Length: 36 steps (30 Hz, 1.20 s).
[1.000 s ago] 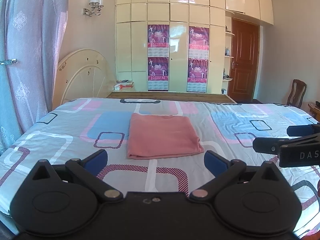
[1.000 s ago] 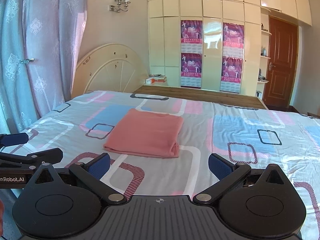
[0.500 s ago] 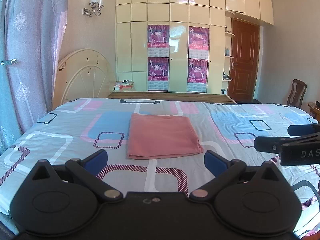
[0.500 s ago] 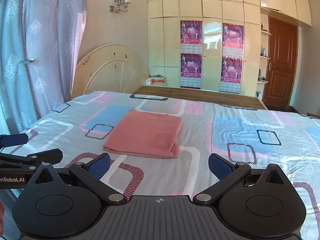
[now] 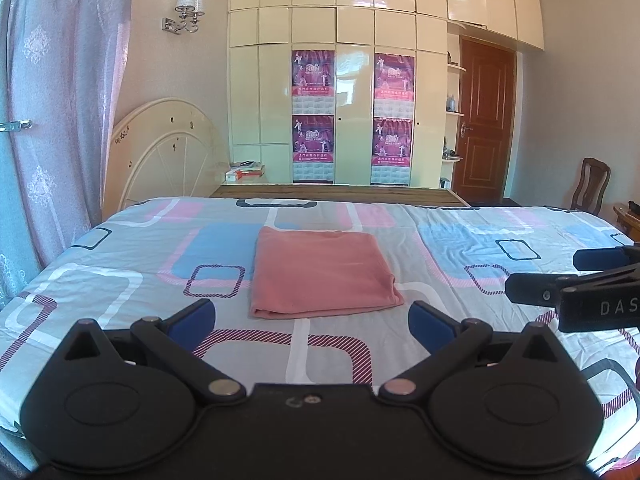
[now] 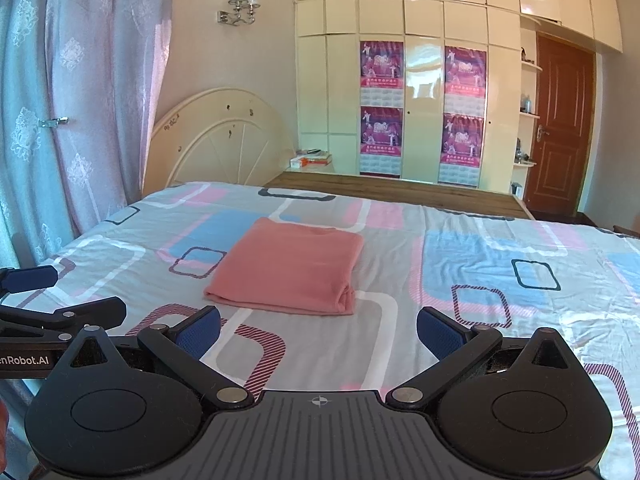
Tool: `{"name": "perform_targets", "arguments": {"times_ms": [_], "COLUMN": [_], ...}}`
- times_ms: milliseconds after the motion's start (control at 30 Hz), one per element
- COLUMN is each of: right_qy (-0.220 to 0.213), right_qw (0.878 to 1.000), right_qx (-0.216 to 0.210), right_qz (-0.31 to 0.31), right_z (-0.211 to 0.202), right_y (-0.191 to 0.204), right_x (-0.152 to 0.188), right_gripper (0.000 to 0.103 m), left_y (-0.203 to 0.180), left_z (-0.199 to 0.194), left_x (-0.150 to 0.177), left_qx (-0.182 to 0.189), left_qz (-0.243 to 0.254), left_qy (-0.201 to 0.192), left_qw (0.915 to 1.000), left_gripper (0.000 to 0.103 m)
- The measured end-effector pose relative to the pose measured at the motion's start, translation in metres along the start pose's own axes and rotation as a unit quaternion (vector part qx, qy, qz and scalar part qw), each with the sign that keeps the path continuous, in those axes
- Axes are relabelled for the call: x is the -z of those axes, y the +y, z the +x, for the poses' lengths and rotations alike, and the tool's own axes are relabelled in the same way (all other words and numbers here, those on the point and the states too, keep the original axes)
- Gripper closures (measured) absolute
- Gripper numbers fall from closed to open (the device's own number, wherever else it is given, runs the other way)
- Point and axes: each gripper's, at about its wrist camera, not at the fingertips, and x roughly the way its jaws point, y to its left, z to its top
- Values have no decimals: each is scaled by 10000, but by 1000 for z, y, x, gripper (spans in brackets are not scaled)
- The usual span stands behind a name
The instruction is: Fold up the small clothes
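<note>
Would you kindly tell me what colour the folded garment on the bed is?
Salmon pink, plain; the folded garment shows best in the left wrist view.

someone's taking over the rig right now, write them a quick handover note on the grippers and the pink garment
Left gripper: open, empty, held back from the cloth.
Right gripper: open, empty, also short of the cloth.
Pink garment: lies flat on the patterned bedsheet, in a neat folded rectangle, folded edges toward the grippers, nothing touching it.
Done: folding looks finished, judging by its shape.
Left: probably nothing for this piece; no other clothes visible on the bed.
</note>
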Motion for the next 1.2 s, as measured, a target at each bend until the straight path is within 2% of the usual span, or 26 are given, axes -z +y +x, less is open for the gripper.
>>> {"name": "perform_targets", "arguments": {"times_ms": [1200], "right_qy": [62], "right_qw": [9999], "right_qx": [-30], "right_qz": [-97], "right_z": [5], "right_y": [-13], "right_x": [-2], "right_gripper": [0], "left_y": [-2], "left_z": [4], "left_x": [0], "left_qx": [56], "left_qz": [41], "left_qy": [13], "left_qw": [10000], "left_gripper": [0]}}
